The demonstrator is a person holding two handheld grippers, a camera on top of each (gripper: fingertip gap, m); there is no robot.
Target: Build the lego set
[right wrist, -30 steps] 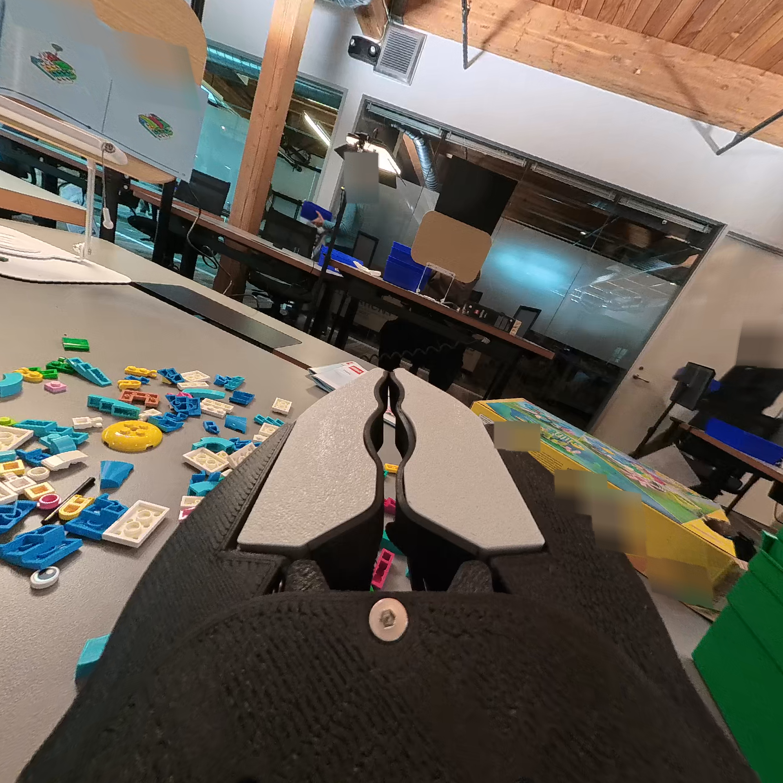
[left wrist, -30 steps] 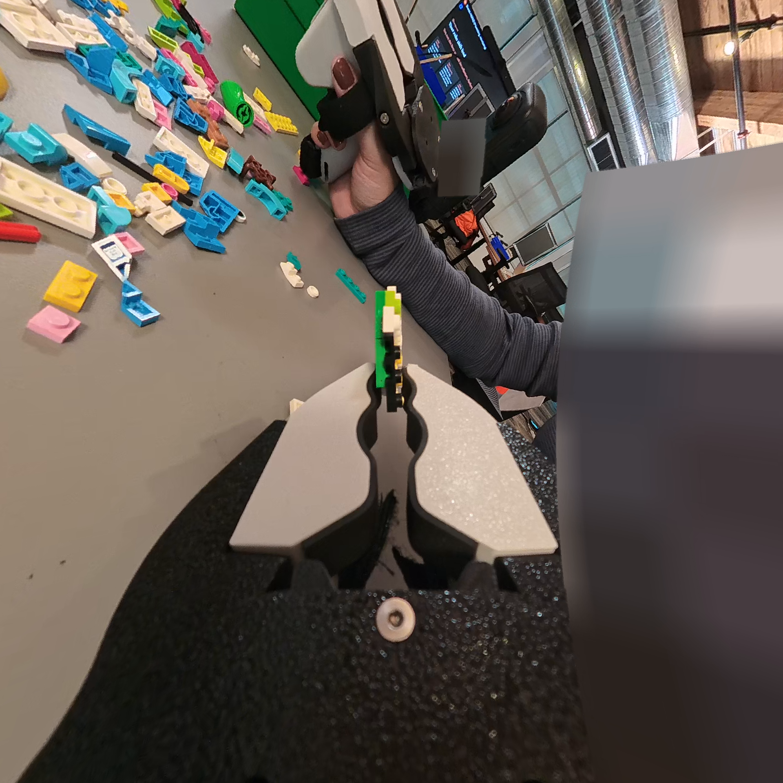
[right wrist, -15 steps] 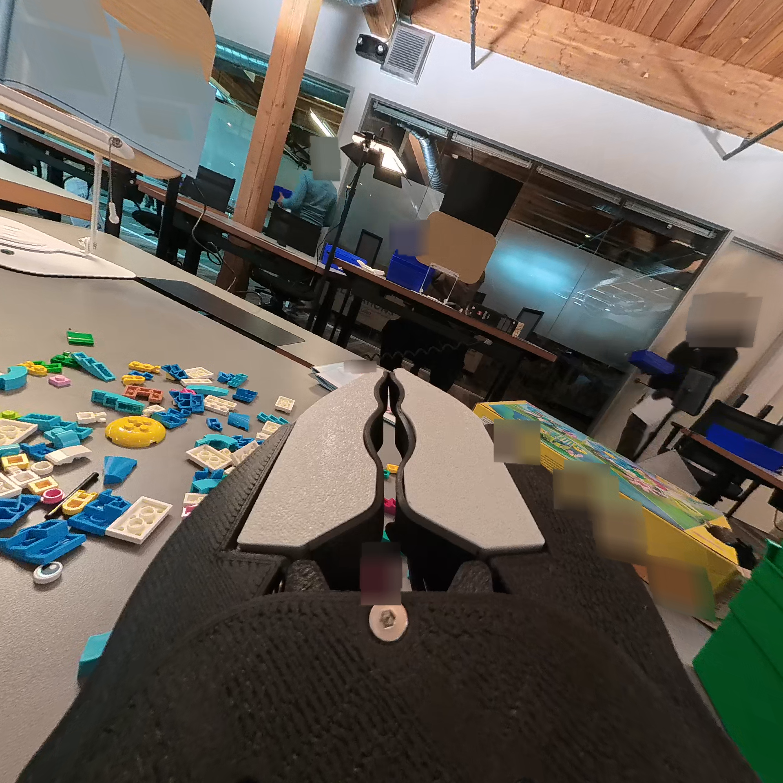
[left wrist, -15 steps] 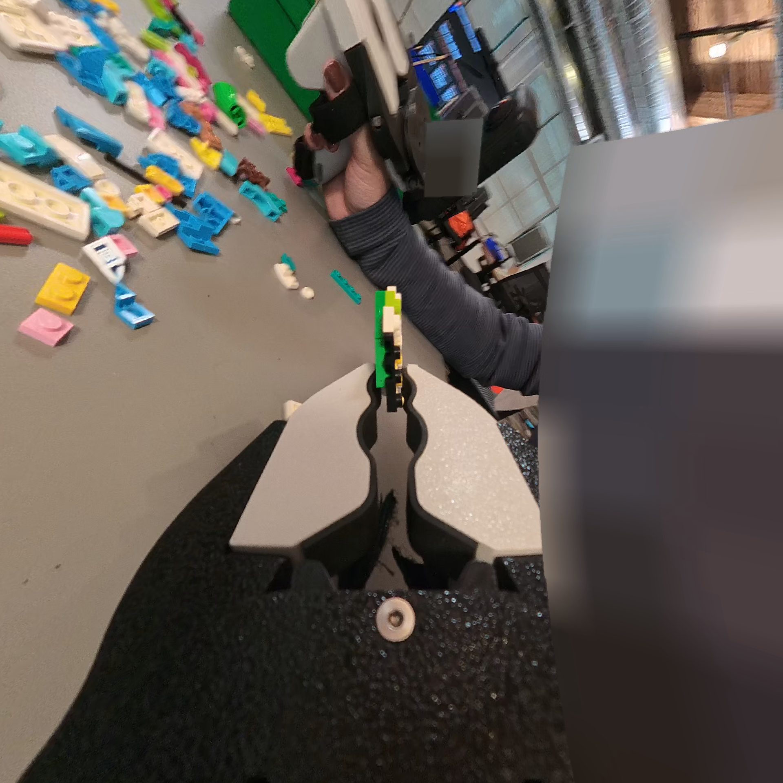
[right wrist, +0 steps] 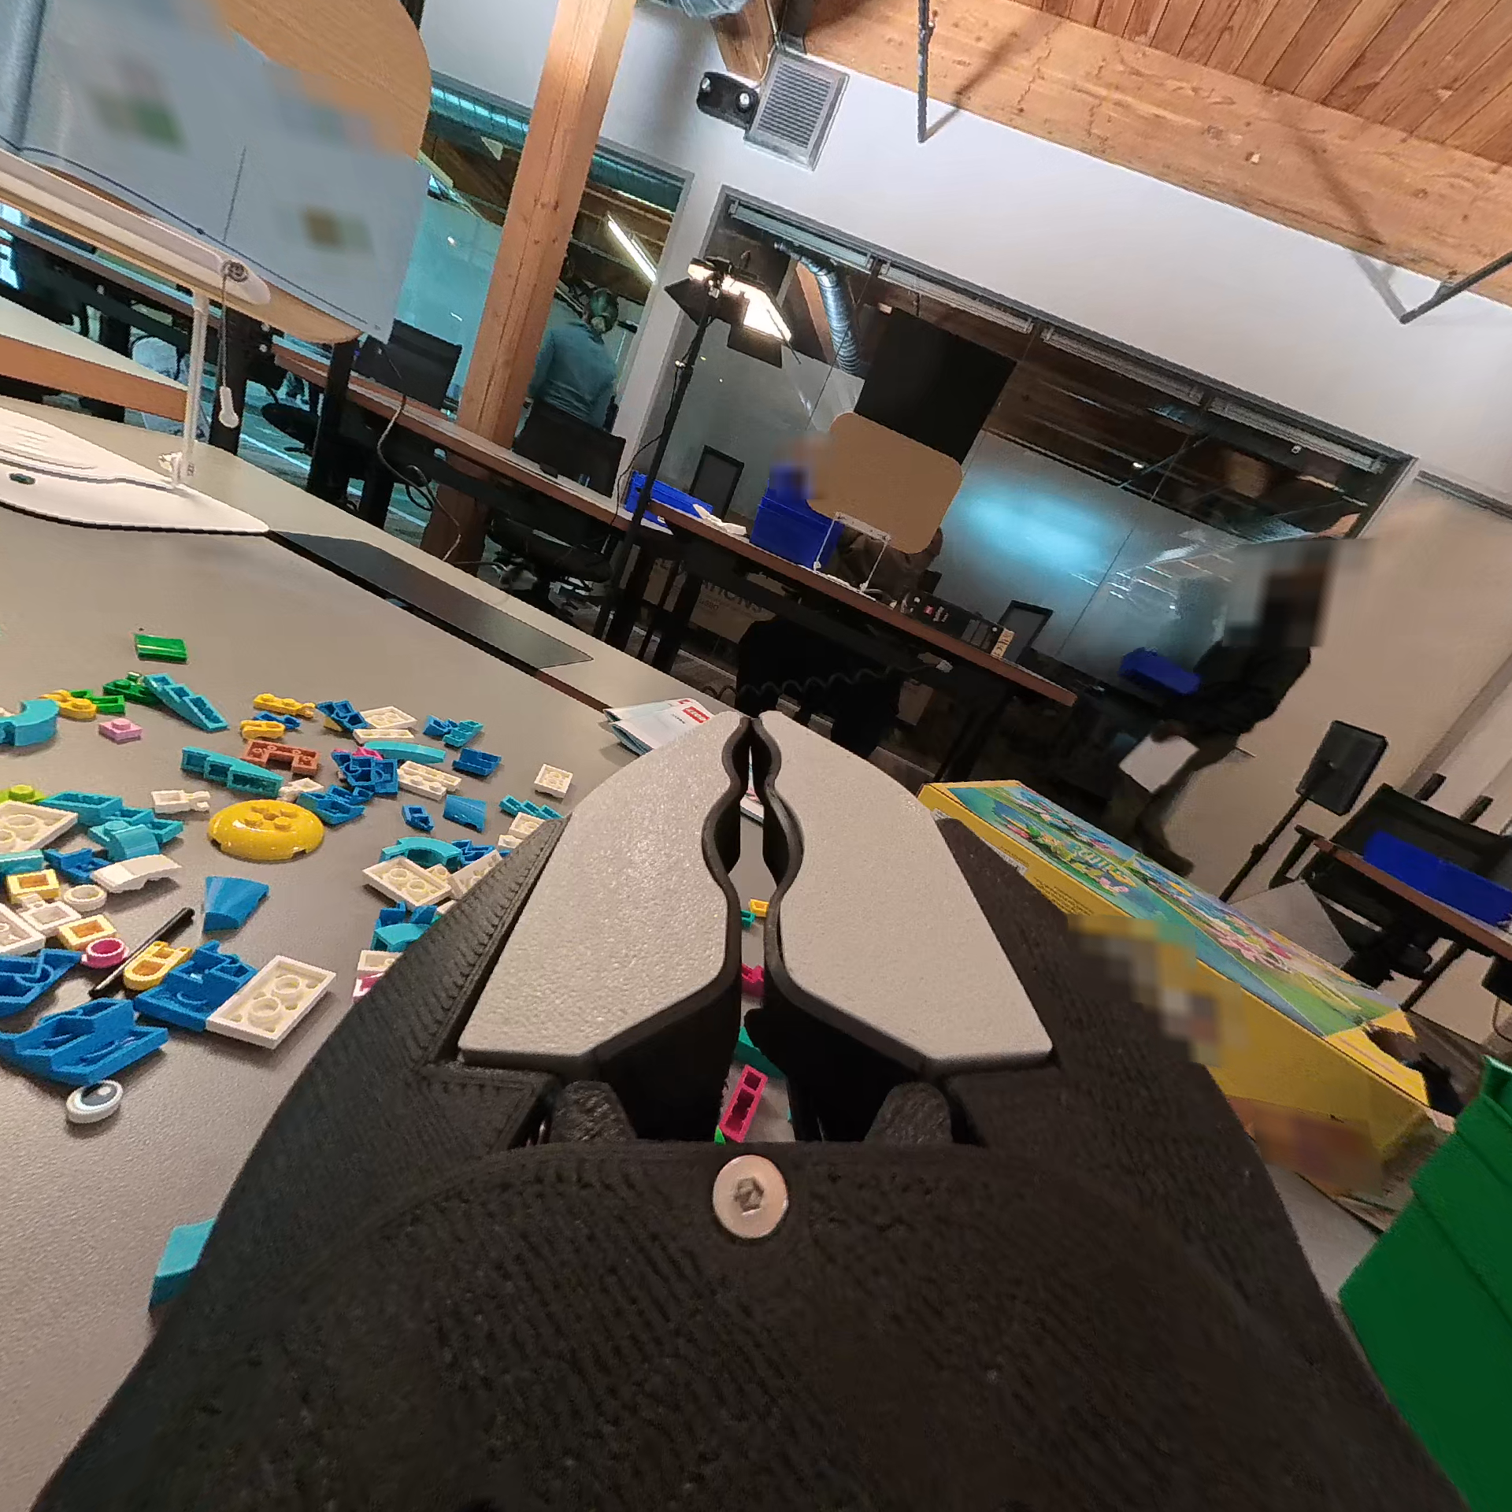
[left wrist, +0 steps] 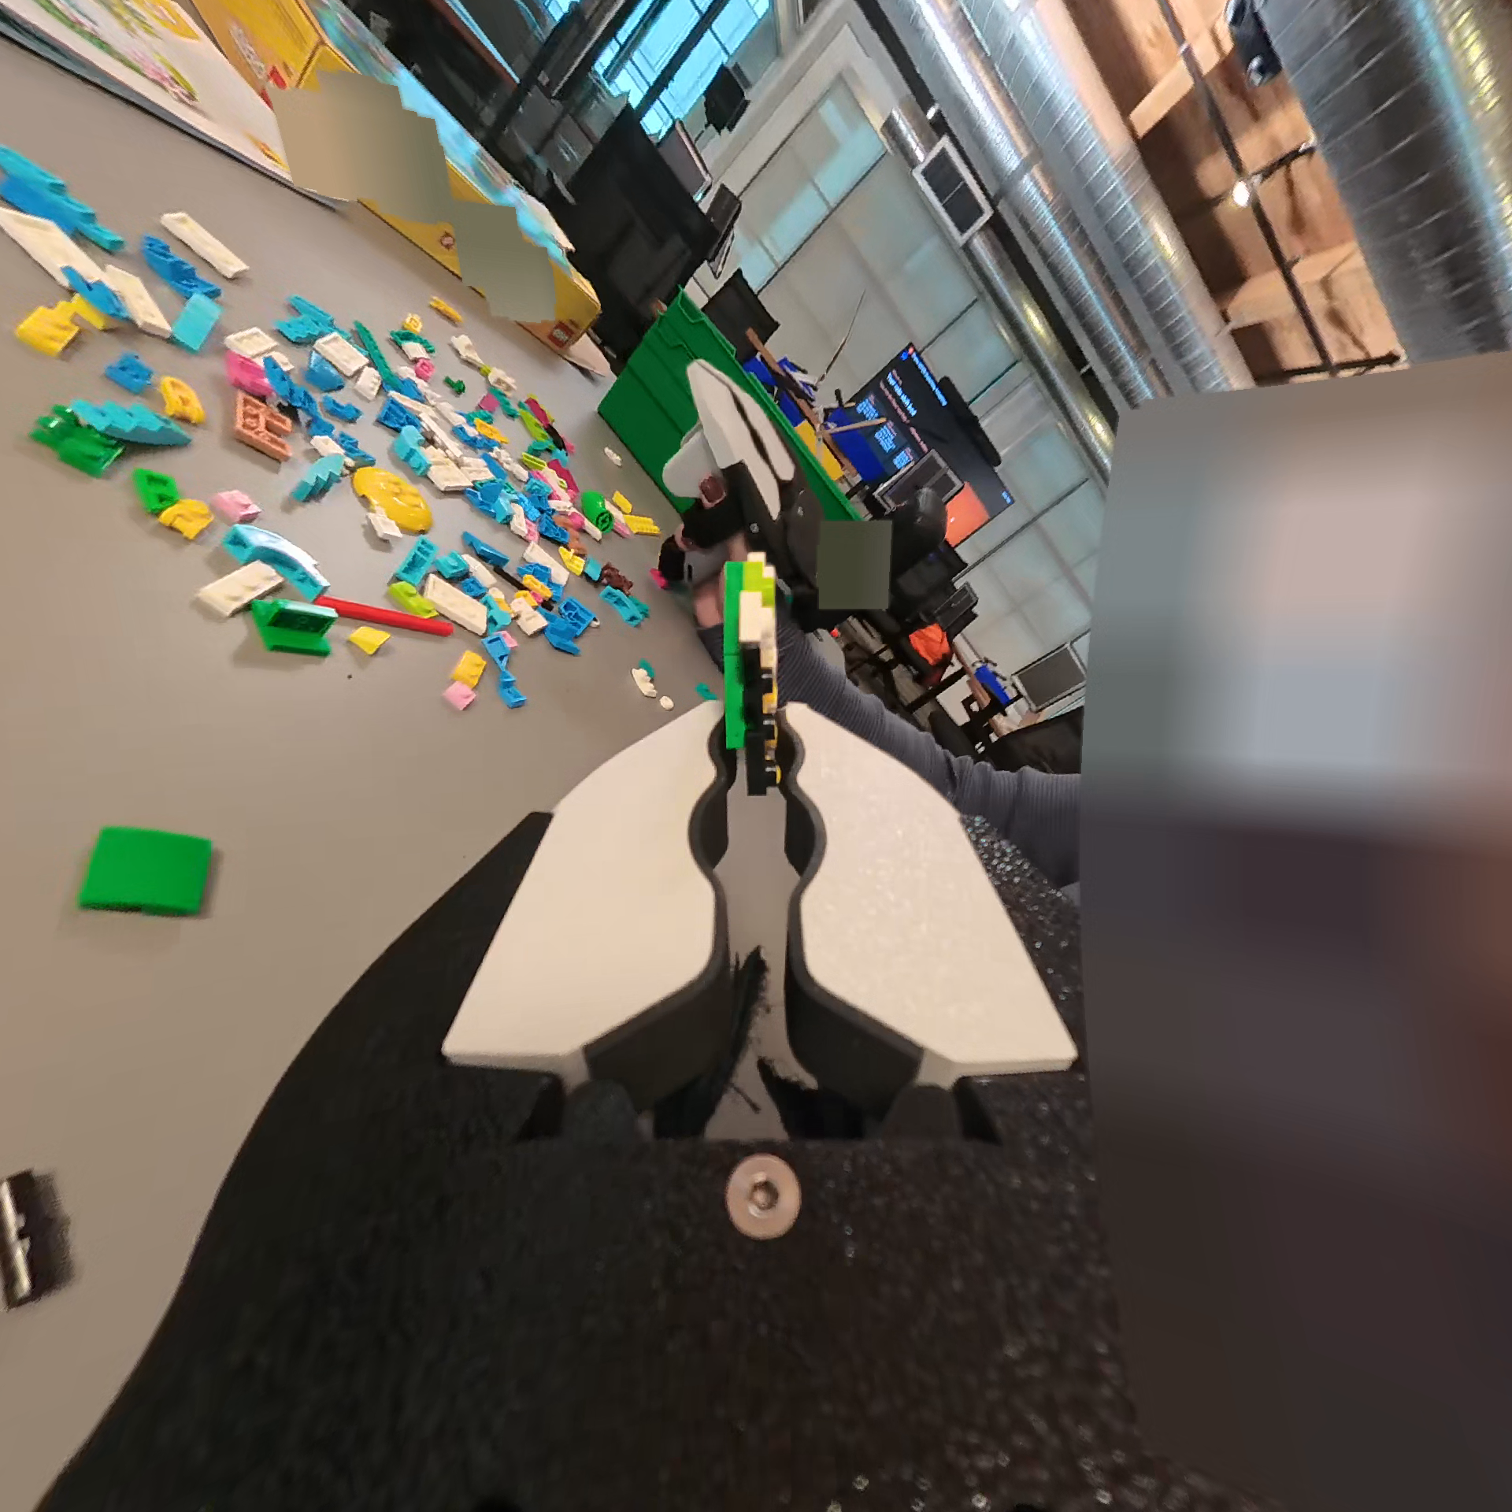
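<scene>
Swung toward the brick pile, left gripper (left wrist: 753,728) fingers clamp the lego stack (left wrist: 749,654) pointing lengthwise forward; right gripper (right wrist: 753,724) together.

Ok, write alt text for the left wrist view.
The left tongs grip a small green, white and black lego assembly upright at their tips above a grey table. Loose coloured pieces lie scattered beyond, with the right tongs raised behind the assembly.
</scene>
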